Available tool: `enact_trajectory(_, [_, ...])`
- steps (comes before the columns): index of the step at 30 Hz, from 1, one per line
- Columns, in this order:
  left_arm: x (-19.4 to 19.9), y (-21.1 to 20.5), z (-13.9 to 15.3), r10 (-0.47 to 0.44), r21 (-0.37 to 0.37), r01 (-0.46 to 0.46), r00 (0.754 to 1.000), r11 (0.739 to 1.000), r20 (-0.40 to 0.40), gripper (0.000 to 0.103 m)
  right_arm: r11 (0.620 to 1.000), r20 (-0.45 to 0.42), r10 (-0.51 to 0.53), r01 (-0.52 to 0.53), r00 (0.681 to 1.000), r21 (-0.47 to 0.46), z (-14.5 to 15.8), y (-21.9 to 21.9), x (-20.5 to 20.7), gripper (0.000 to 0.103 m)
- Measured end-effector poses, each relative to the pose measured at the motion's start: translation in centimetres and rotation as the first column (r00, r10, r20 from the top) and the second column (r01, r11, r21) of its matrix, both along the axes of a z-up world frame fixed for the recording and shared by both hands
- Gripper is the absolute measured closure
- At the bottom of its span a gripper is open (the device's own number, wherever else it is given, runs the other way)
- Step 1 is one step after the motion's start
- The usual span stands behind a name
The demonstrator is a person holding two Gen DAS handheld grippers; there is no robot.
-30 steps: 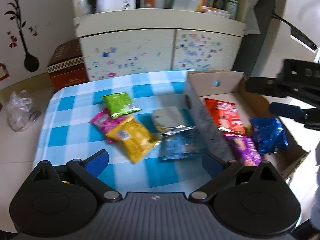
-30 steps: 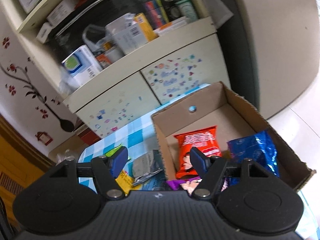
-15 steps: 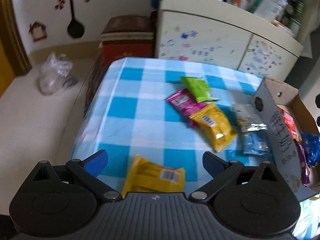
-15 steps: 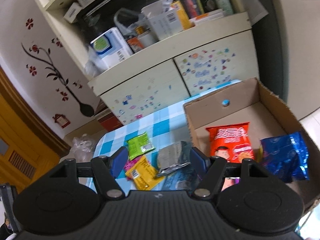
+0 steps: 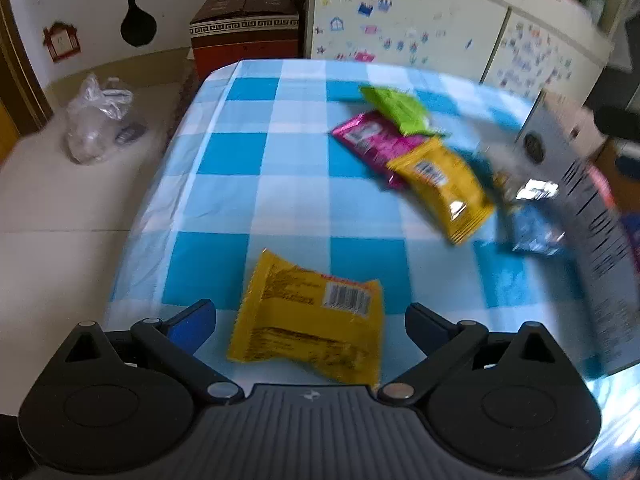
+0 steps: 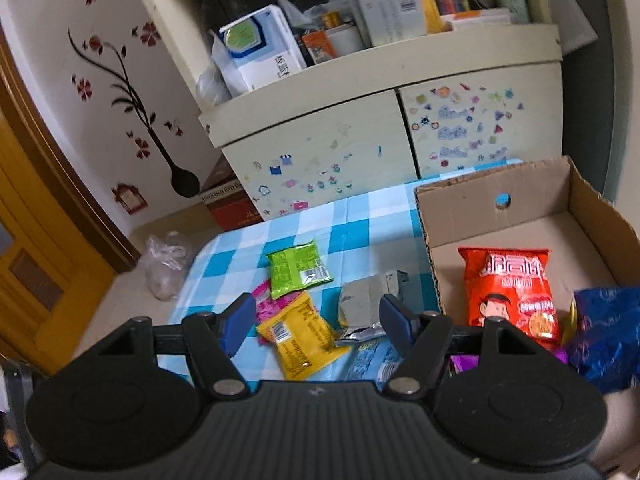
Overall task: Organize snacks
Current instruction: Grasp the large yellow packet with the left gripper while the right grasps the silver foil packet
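Both tools agape (nothing held)

You face a cream cabinet with two sticker-covered doors and an open shelf above, crowded with boxes and bottles. To your left, the white wall carries a dark flower decal and a small red house decal. A wooden door frame stands further left. A red-brown box and a clear plastic bag rest on the pale floor. The table carries a blue-and-white checked cloth.
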State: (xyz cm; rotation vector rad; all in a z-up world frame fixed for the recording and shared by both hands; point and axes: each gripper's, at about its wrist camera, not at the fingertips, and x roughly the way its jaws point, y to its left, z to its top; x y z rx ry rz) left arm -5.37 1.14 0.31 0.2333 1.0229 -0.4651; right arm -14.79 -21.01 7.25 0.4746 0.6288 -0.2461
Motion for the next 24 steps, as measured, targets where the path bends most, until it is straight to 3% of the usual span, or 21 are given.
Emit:
enact_trajectory(8, [1.0, 0.3, -1.8, 0.071, 0.024, -0.070, 0.996, 0.997, -0.059, 0.000, 0.995, -0.099, 0.009, -0.019, 0.995, -0.098, -2.5, 1.1, 3.5, 0.034])
enact_trajectory(22, [1.5, 0.0, -1.8, 0.119, 0.020, -0.118, 0.992, 0.993, -0.052, 0.000, 0.975, -0.212, -0.075, 0.026, 0.974, -0.222, -6.3, 1.5, 7.8, 0.033])
enact_trajectory(24, [1.5, -0.1, -1.8, 0.121, 0.020, -0.120, 0.991, 0.993, -0.050, 0.000, 0.972, -0.223, -0.076, 0.022, 0.972, -0.234, -6.8, 1.7, 8.2, 0.037])
